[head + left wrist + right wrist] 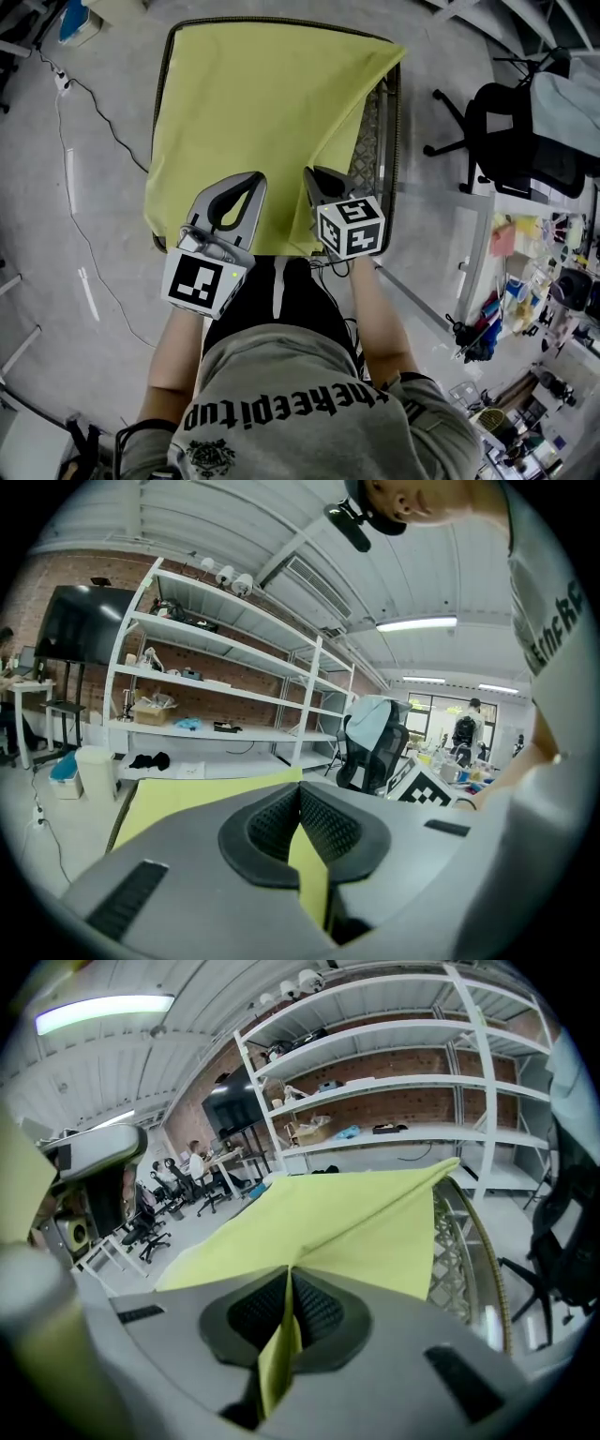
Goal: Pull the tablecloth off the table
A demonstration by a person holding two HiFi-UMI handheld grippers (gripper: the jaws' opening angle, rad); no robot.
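A yellow-green tablecloth lies over a metal mesh table, pulled askew so that the table's right side shows bare. My left gripper is shut on the near edge of the cloth; in the left gripper view a fold of tablecloth is pinched between the black pads. My right gripper is shut on the same near edge, a little to the right. In the right gripper view a pleat of tablecloth runs between its pads, and the cloth stretches taut away over the table.
Black office chairs stand to the right of the table. White shelving lines a brick wall beyond it. A cable trails over the grey floor on the left. A cluttered bench sits at the lower right.
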